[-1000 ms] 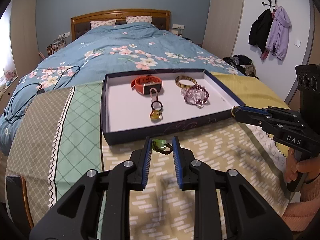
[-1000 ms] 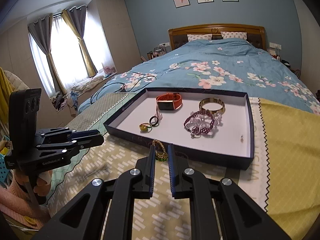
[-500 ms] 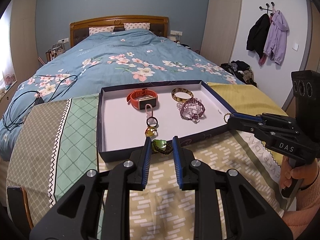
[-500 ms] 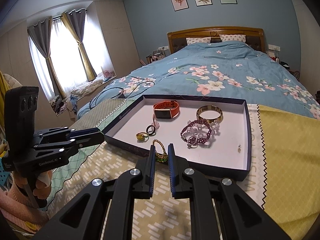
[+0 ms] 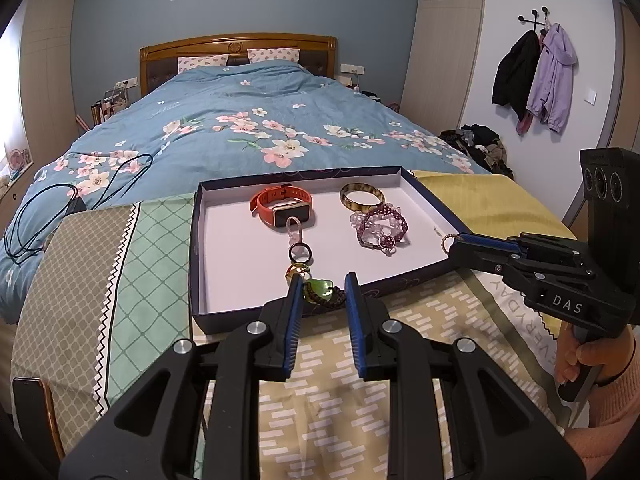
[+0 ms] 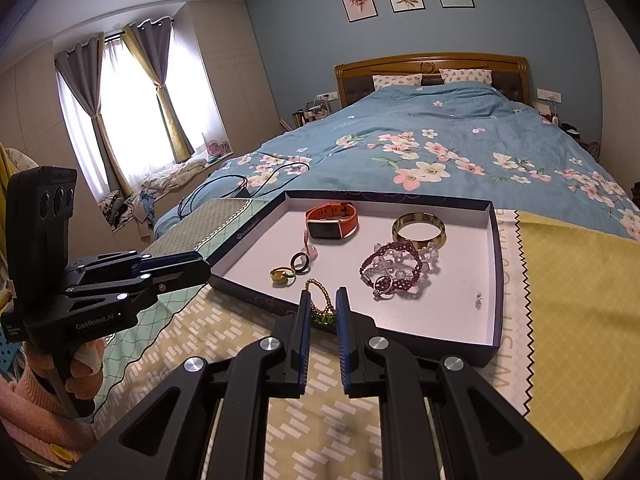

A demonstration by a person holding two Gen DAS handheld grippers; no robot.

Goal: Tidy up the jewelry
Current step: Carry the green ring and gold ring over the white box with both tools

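Far left on the bed (image 5: 248,92), a black cable (image 5: 60,200) loops over the floral duvet, and the patchwork cover (image 5: 92,264) runs across the foot. Over to the tray (image 5: 195,256), resting on that cover: inside it, an orange watch (image 5: 280,205) at the back, a pink strap with a dark ring (image 5: 300,252) trailing from it toward the near rim, and a yellow ring (image 6: 281,275) just beside the dark one. Right at the near rim, the left hand-held gripper (image 5: 320,292) has its jaws narrowed onto a braided bracelet (image 5: 322,290) with a green stone, held above the rim. Moving right in the tray, a horn-coloured bangle (image 5: 362,196) and, touching it, a purple beaded bracelet (image 5: 380,228). Further right, the right hand-held gripper (image 6: 320,304) is pinched tight on a gold bead chain (image 6: 320,300), poised by the tray's right edge, gripped by a hand (image 5: 580,356) in a pink sleeve. On the far wall, jackets (image 5: 536,76) hang from hooks.
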